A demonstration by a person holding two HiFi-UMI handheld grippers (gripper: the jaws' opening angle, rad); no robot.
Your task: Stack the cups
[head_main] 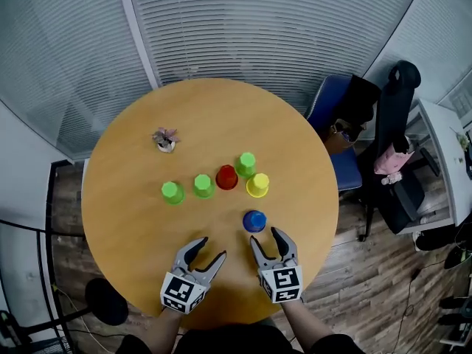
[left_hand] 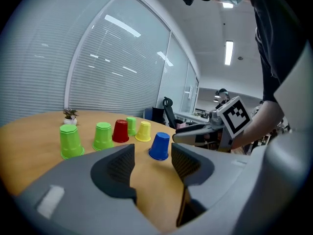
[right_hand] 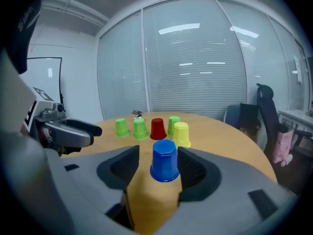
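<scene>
Likely light, thin, crushable: pinch near blue cup (head_main: 254, 220) gently across its sides with right gripper (head_main: 266, 236), wide open and empty like left gripper (head_main: 211, 248).

Head view looks steeply down on the table (head_main: 133, 220); both gripper views face low across it, sharing the cups (head_main: 226, 177).
</scene>
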